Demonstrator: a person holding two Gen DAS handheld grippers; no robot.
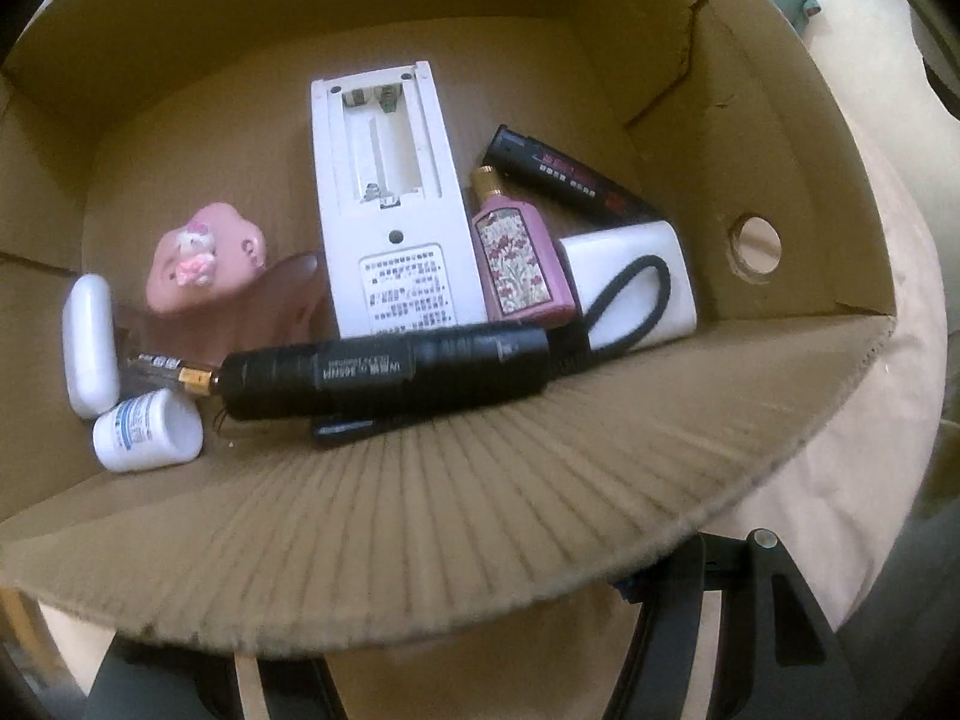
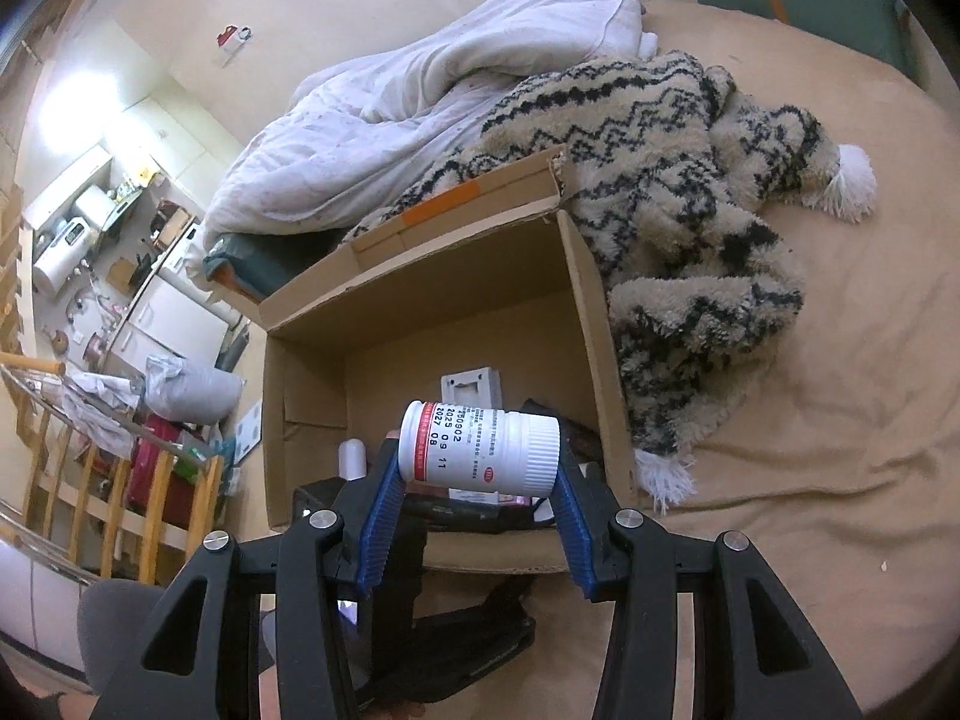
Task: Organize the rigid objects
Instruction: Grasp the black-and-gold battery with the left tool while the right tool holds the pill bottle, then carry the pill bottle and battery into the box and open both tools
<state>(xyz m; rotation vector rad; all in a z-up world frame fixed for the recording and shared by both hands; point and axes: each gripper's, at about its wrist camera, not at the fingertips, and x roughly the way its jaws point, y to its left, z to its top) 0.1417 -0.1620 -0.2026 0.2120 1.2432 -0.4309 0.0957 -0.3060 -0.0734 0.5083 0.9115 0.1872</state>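
A cardboard box (image 1: 798,192) on the bed holds a white remote (image 1: 390,210), a black flashlight (image 1: 384,375), a pink perfume bottle (image 1: 519,252), a black marker (image 1: 564,177), a white power bank (image 1: 630,276), a pink toy (image 1: 204,264), a battery (image 1: 174,369) and a small white bottle (image 1: 147,429). My left gripper sits below the box's near flap (image 1: 456,510), which hides its fingertips. My right gripper (image 2: 480,468) is shut on a white pill bottle (image 2: 480,450), held sideways above the box's (image 2: 312,324) near edge.
A patterned fleece blanket (image 2: 678,180) and a white duvet (image 2: 420,78) lie behind and right of the box. The tan bedsheet (image 2: 810,390) spreads to the right. A wooden railing (image 2: 72,480) and room clutter are at the left.
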